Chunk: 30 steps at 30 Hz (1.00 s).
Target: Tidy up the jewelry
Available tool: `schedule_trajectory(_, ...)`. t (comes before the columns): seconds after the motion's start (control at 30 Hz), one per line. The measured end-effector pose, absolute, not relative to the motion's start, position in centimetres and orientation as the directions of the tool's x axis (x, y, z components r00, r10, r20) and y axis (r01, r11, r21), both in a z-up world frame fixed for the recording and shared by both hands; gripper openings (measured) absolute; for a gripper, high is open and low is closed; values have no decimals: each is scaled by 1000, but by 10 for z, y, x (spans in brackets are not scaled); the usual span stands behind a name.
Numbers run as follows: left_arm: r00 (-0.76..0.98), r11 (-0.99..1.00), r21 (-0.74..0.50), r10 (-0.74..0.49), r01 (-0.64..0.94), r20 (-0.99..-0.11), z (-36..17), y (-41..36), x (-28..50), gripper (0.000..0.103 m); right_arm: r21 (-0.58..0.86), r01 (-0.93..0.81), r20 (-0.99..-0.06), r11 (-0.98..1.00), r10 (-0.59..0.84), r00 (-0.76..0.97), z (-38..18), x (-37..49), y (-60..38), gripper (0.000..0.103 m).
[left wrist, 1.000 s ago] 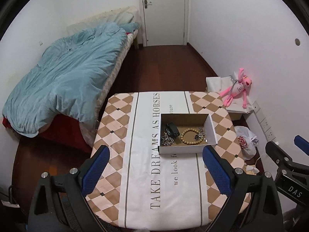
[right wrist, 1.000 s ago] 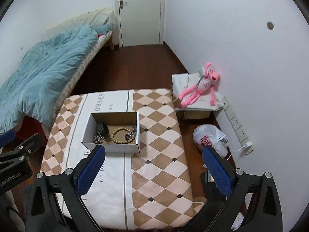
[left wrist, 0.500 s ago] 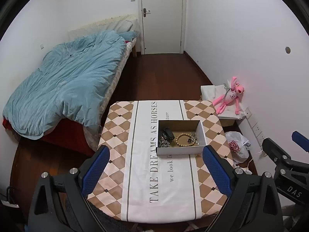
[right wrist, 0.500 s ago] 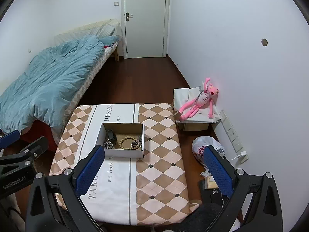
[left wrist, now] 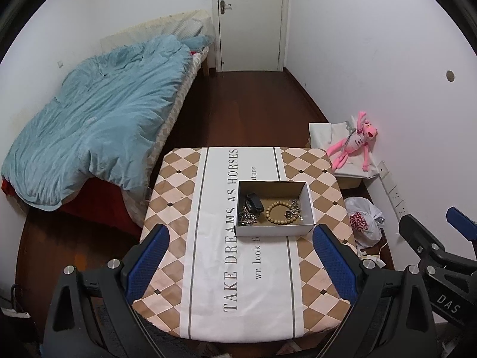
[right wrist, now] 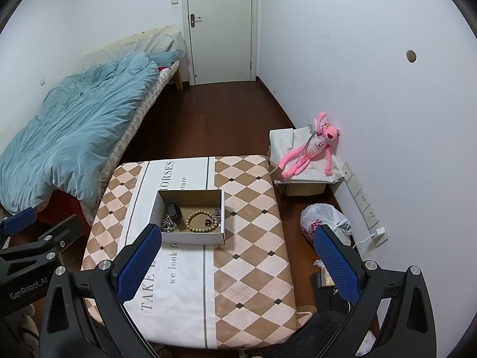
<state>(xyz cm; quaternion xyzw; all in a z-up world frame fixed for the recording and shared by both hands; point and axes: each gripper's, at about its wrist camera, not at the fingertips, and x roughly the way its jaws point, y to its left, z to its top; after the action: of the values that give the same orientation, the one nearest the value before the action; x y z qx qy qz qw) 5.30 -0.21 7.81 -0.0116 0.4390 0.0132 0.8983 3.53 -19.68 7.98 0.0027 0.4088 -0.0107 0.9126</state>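
Observation:
An open white cardboard box sits on the table, holding a wooden bead bracelet, a silver chain pile, a dark small object and dark metal jewelry. My left gripper is open and empty, high above the table's near edge. My right gripper is open and empty, also raised well above the table, to the right of the box.
The table has a checkered cloth with printed text. A bed with a blue duvet stands left. A pink plush toy lies on a covered box by the right wall, a plastic bag on the floor.
Both grippers have pulled up and back from the table, so the box looks smaller and farther. Both stay open and empty.

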Motion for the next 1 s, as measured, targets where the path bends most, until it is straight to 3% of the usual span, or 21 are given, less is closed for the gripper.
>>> schedule_trajectory(0.23,554,1000,-10,3,-20,-832,71,-5,77,98,-8,21,-774,1000,-20,633,72,69,-199,103)
schedule_trajectory(1.0,517,998,23,46,-50,-855,59,4,109,98,-60,0,-826,998,-49,561,60,115,-191,103)
